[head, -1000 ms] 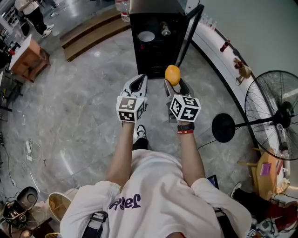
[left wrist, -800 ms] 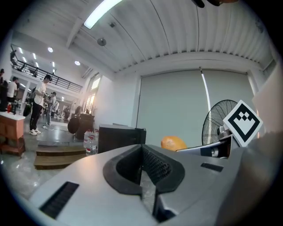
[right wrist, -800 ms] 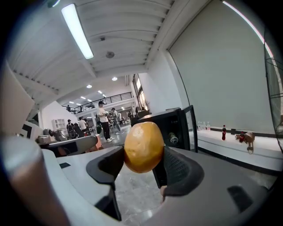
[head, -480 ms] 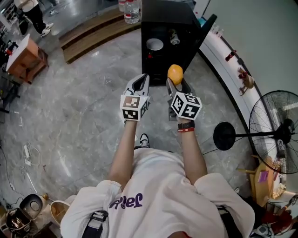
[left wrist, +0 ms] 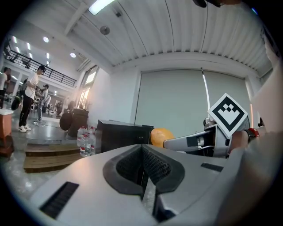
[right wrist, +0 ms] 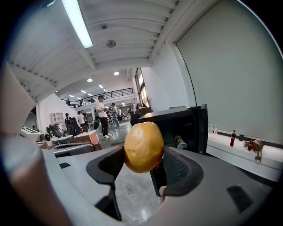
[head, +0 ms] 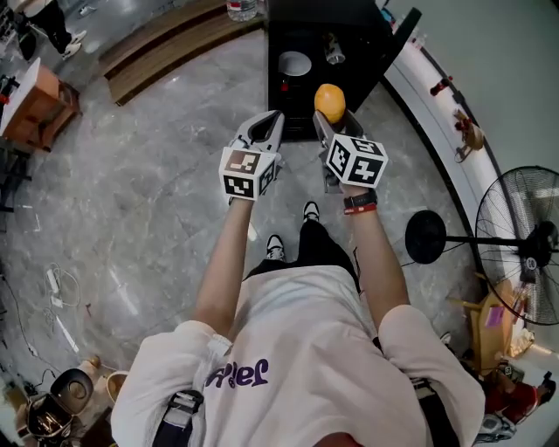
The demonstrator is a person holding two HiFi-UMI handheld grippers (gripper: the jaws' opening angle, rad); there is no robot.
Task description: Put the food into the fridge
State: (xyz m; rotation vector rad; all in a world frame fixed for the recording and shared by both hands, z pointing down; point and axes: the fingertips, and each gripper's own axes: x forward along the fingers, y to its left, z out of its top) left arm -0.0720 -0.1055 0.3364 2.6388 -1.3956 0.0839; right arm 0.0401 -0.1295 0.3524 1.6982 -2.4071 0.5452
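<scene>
Right gripper (head: 332,120): jaws stood wide apart and clamped on the round orange-yellow fruit (right wrist: 143,147), just in front of the fridge (head: 319,13).
Fruit: gripped on both sides, outside the fridge, facing its open front.
Left gripper (left wrist: 143,165): jaws together, nothing between them, also short of the fridge.
Fridge: black, with its door (head: 397,44) swung open; a white dish (head: 294,63) and a can (head: 334,54) lay inside.

Both bare forearms stretched forward, side by side, with the grippers level and near each other. Left gripper (head: 265,124): jaws together, nothing between them. Right gripper (head: 332,118): jaws wide, pads pressed on an orange (head: 329,100) held at the tips.
</scene>
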